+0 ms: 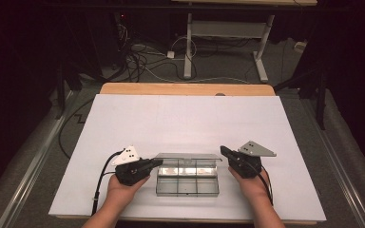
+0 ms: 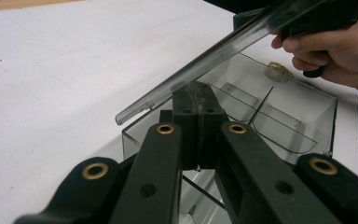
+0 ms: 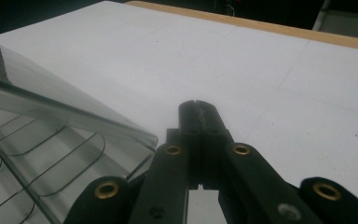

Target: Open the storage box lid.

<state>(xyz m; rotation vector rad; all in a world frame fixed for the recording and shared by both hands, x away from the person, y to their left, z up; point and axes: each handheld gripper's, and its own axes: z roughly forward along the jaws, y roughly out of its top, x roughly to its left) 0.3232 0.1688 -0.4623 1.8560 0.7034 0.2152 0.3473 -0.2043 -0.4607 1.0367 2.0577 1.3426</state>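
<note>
A clear plastic compartment box (image 1: 187,186) sits near the table's front edge, its clear lid (image 1: 188,156) raised at a slant. My left gripper (image 1: 158,163) is shut with nothing between its jaws, and its tip is at the box's left end. In the left gripper view that tip (image 2: 196,88) sits just under the tilted lid (image 2: 205,60), above the box wall (image 2: 307,100). A small golden item (image 2: 279,70) lies in a far compartment. My right gripper (image 1: 223,150) is shut and empty at the box's right end. Its tip (image 3: 198,106) stands beside the lid's corner (image 3: 135,133).
A white sheet (image 1: 185,118) covers the table, with the wooden edge (image 1: 185,89) showing at the back. Dividers split the box (image 3: 37,158) into several compartments. Beyond the table stand desk legs (image 1: 188,47) and loose cables (image 1: 138,57) on the floor.
</note>
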